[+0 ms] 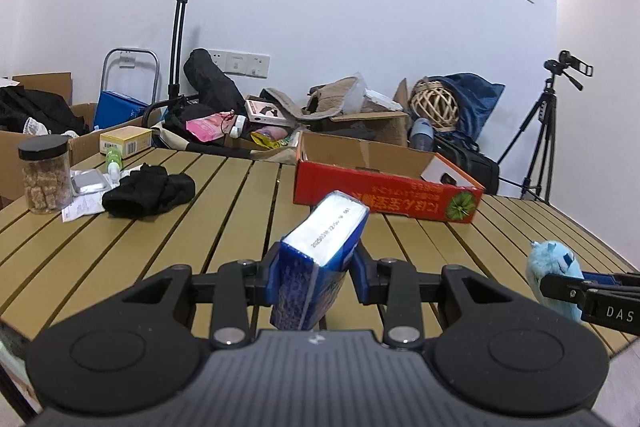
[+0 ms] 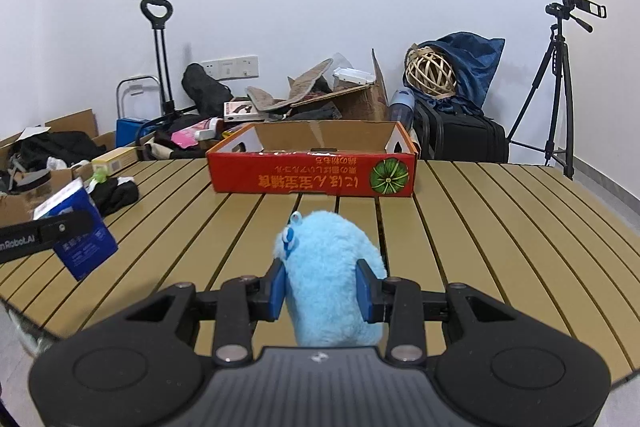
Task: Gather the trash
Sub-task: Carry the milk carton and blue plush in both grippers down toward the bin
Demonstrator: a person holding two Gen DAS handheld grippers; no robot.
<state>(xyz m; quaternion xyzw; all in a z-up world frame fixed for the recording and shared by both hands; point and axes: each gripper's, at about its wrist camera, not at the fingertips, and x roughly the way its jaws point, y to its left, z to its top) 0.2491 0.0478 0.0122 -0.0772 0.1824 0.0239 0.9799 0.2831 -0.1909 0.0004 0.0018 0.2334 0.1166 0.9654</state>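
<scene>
While both loaded, left claw [image 1: 315,279] round blue carton [image 1: 320,251], right claw [image 2: 323,291] round plush [image 2: 332,279], red box [image 2: 312,175] ahead.

Materials and finishes on a cluttered slatted table.

The table [image 2: 480,227] had smooth, matt tan slats that looked like wood. The red box [image 2: 312,177] was printed cardboard, plain brown inside. The blue pack [image 1: 316,259] looked like glossy plastic film over paper tissues. The blue toy [image 2: 332,283] was fluffy plush. The left gripper [image 1: 314,277] and right gripper [image 2: 322,291] were matt black plastic with metal pivot screws. The jar [image 1: 44,175] was clear, with a black lid.
</scene>
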